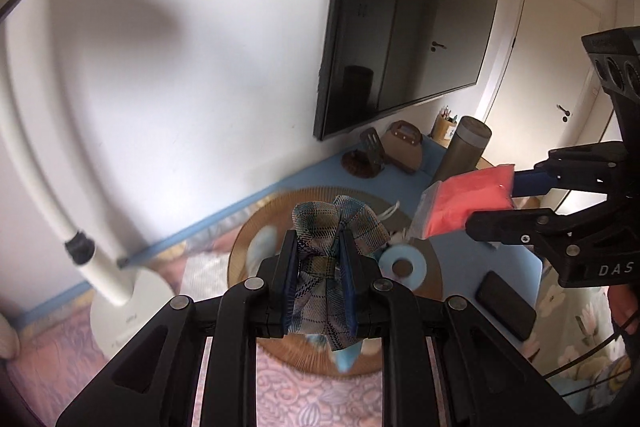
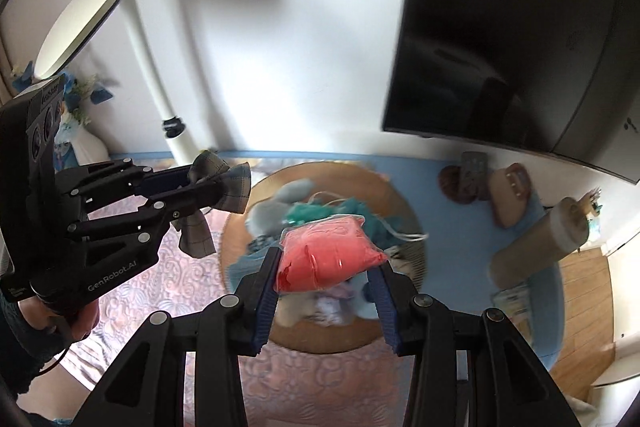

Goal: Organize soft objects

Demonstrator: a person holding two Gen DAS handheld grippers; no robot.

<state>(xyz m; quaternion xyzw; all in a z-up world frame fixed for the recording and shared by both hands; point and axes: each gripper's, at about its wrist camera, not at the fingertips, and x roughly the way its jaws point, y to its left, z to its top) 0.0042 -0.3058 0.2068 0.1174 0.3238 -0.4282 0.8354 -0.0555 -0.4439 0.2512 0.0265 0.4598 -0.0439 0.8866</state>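
Observation:
My left gripper (image 1: 319, 247) is shut on a plaid cloth bow (image 1: 336, 227) and holds it in the air above a round woven basket (image 1: 240, 251); it also shows in the right wrist view (image 2: 208, 183) with the bow (image 2: 224, 183). My right gripper (image 2: 326, 267) is shut on a red soft pack in clear plastic (image 2: 328, 255), above the same basket (image 2: 404, 211), which holds several soft items in grey, teal and blue. In the left wrist view the right gripper (image 1: 504, 199) holds the red pack (image 1: 468, 203) at the right.
A white lamp (image 2: 80, 19) with its base (image 1: 132, 307) stands at the left. A wall-mounted TV (image 1: 408, 11), a grey cylinder (image 1: 464, 151), a brown pouch (image 1: 404, 147), a black phone (image 1: 506, 305) and a blue tape ring (image 1: 404, 263) are around the basket.

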